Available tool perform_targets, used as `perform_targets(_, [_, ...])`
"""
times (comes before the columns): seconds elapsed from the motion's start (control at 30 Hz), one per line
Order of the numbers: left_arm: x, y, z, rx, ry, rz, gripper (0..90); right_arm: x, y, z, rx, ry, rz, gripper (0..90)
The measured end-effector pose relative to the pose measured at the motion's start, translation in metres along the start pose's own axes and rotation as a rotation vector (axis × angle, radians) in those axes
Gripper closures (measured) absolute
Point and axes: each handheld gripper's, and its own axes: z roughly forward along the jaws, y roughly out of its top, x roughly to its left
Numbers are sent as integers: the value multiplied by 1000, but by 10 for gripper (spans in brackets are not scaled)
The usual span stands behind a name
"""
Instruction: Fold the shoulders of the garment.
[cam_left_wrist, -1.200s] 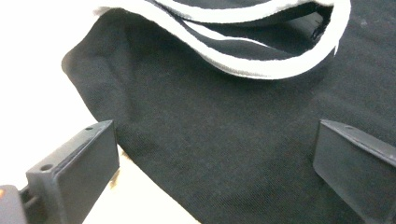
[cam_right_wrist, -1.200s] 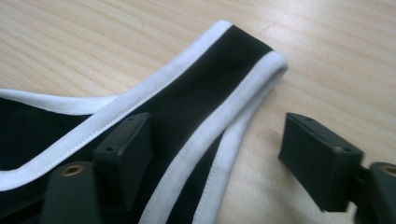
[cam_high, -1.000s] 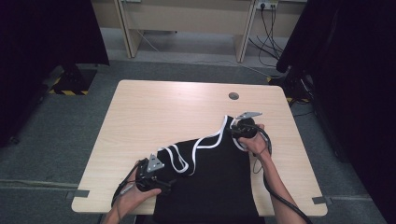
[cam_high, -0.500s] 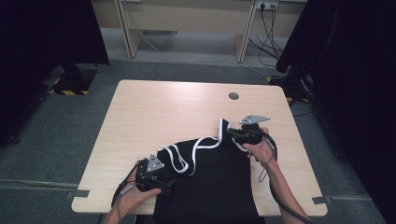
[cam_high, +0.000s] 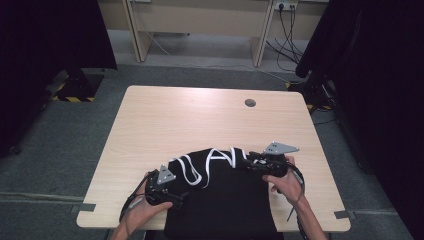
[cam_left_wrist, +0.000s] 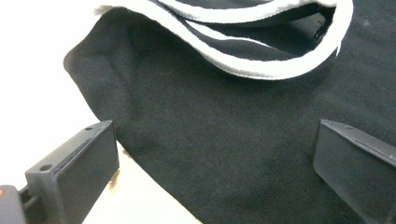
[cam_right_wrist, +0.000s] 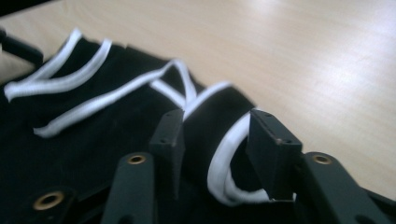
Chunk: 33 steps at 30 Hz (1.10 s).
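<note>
A black garment (cam_high: 225, 200) with white trim (cam_high: 197, 172) lies at the near edge of the wooden table (cam_high: 200, 120), its far edge bunched into a fold. My left gripper (cam_high: 175, 196) rests at the garment's near left corner. In the left gripper view its jaws (cam_left_wrist: 215, 158) stand wide apart over the black cloth (cam_left_wrist: 224, 130), pressing on nothing. My right gripper (cam_high: 246, 163) lies at the fold's right end, pointing left. Its jaws (cam_right_wrist: 215, 135) have just been opening, and a fold of cloth with white trim (cam_right_wrist: 224, 154) sits loosely between them.
A round cable hole (cam_high: 250, 103) is in the table's far right part. Bare wood stretches across the far half. Black curtains (cam_high: 380, 100) hang at both sides, and a stand base with yellow-black tape (cam_high: 75, 90) sits on the floor at left.
My right gripper has carried the garment's far right edge toward me and leftward, laying it over as a fold, then spread its jaws. The left gripper has stayed put.
</note>
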Motion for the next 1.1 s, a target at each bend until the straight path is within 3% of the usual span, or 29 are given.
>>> perform_targets(0.2, [0, 0, 0, 0, 0, 0, 0, -14, 23, 23, 79, -9, 59, 426])
perform_targets(0.33, [0, 0, 0, 0, 0, 0, 0, -24, 29, 46, 162, 1, 56, 367])
perform_targets(0.43, [0, 0, 0, 0, 0, 0, 0, -31, 30, 63, 224, 37, 53, 332])
perform_targets(0.5, [0, 0, 0, 0, -1, -1, 0, -32, 28, 72, 263, 65, 55, 386])
perform_targets(0.57, [0, 0, 0, 0, -1, -1, 0, -32, 25, 74, 268, 115, 58, 529])
perform_targets(0.63, [0, 0, 0, 0, -1, -1, 0, -32, 25, 68, 233, 129, 61, 655])
perform_targets(0.73, [0, 0, 0, 0, -1, 0, 0, -27, 28, 51, 171, 138, 39, 727])
perform_targets(0.87, [0, 0, 0, 0, -1, -1, 0, -16, 32, 24, 92, 142, 22, 717])
perform_targets(1.1, [0, 0, 0, 0, -1, -1, 0, 9, 13, -9, 66, 155, -25, 624])
